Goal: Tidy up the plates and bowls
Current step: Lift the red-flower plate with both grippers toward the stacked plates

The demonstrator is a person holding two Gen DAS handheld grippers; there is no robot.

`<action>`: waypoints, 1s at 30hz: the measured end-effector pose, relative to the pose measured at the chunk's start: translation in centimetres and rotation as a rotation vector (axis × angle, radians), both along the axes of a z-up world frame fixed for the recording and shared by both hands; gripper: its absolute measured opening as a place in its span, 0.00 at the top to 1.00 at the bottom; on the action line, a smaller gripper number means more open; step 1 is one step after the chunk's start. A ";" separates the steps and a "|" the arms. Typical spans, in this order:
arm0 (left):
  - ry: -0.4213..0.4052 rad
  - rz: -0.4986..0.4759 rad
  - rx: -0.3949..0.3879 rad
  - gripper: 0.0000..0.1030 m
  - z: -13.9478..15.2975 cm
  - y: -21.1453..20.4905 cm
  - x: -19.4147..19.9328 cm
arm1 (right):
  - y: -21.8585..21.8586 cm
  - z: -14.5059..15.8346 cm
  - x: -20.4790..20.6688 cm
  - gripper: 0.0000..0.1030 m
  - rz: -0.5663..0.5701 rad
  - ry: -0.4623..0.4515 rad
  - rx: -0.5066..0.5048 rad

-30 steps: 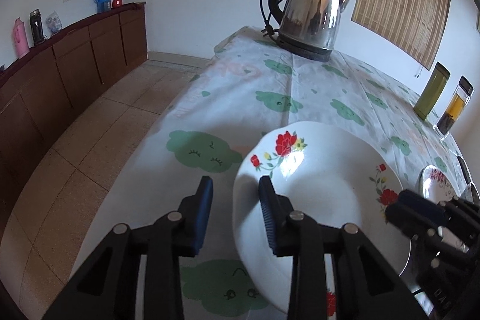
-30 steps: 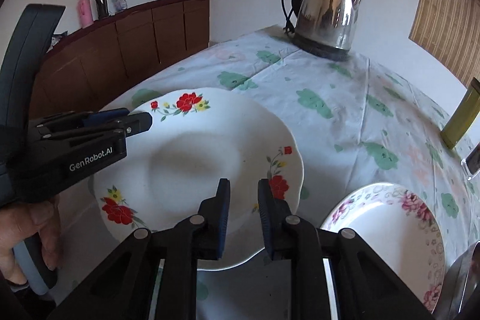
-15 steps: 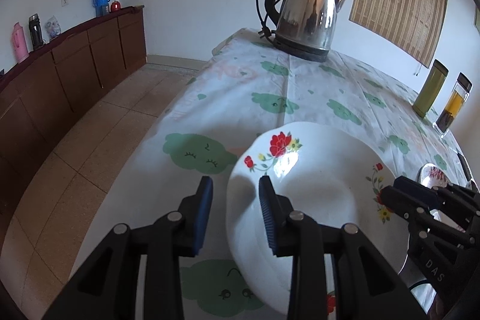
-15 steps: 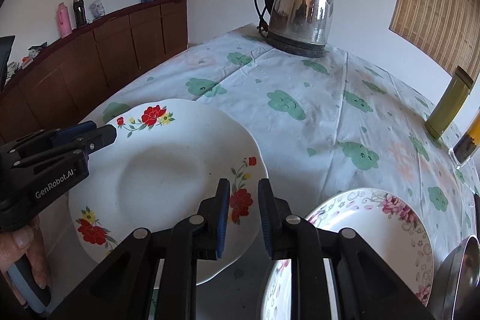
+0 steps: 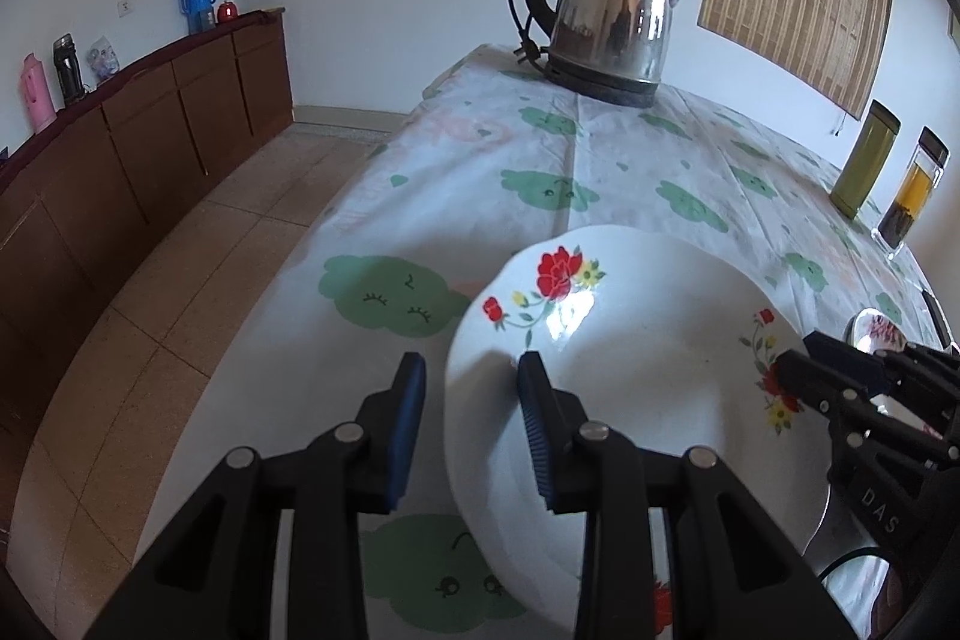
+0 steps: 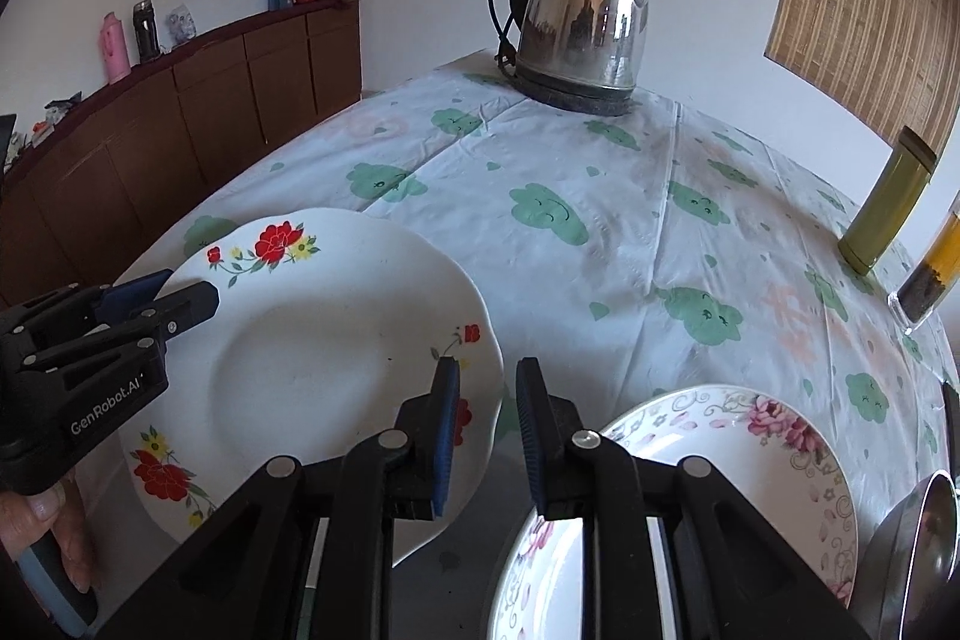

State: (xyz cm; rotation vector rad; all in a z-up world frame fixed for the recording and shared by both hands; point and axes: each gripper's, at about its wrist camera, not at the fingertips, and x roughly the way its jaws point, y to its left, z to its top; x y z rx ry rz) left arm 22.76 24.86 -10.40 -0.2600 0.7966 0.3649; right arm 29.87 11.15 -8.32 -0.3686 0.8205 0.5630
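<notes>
- The white scalloped plate with red flowers [image 6: 336,358] has been carried a little toward the pink-flowered plate [image 6: 720,466] since a moment ago; its near rim now hangs close over that plate's edge, lifted off the surface.
- The left tongs [image 5: 471,388] straddle the plate's left rim, one blue pad inside and one outside. The gap is wider than the rim, so I cannot tell how firmly they pinch.
- The right tongs [image 6: 486,400] stand narrowly open over the right rim; the left pad lies on the plate, the right pad hangs free past the edge.
- To my judgement, the next step is stacking it on the pink-flowered plate, beside a steel bowl [image 6: 918,538] at the near right corner.
- The surface [image 6: 600,196] wears a white cloth with green clouds. A steel kettle [image 6: 582,10] stands at the far edge, and a green flask [image 6: 888,202] at the right edge.
- A brown sideboard [image 5: 138,142] lines the left wall.
</notes>
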 end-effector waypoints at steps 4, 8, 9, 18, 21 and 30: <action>0.004 0.004 0.001 0.66 0.0 0.1 0.0 | 0.0 -0.2 -0.3 0.73 0.017 0.018 -0.006; -0.004 0.013 -0.006 0.73 0.1 0.6 -0.5 | -0.4 -0.2 -1.2 0.75 0.037 0.032 0.040; -0.009 0.017 -0.008 0.74 0.1 0.8 -0.7 | -0.4 -0.2 -1.5 0.75 0.045 0.031 0.047; -0.018 0.011 -0.019 0.79 0.1 0.9 -1.1 | -1.0 0.4 -3.7 0.80 0.041 -0.052 0.096; -0.022 -0.025 -0.027 0.81 0.2 0.5 -1.0 | 0.1 0.1 -5.1 0.94 0.130 -0.032 0.124; -0.020 -0.024 -0.028 0.79 0.2 0.2 -0.8 | -0.9 1.4 -4.6 0.87 0.050 -0.128 0.144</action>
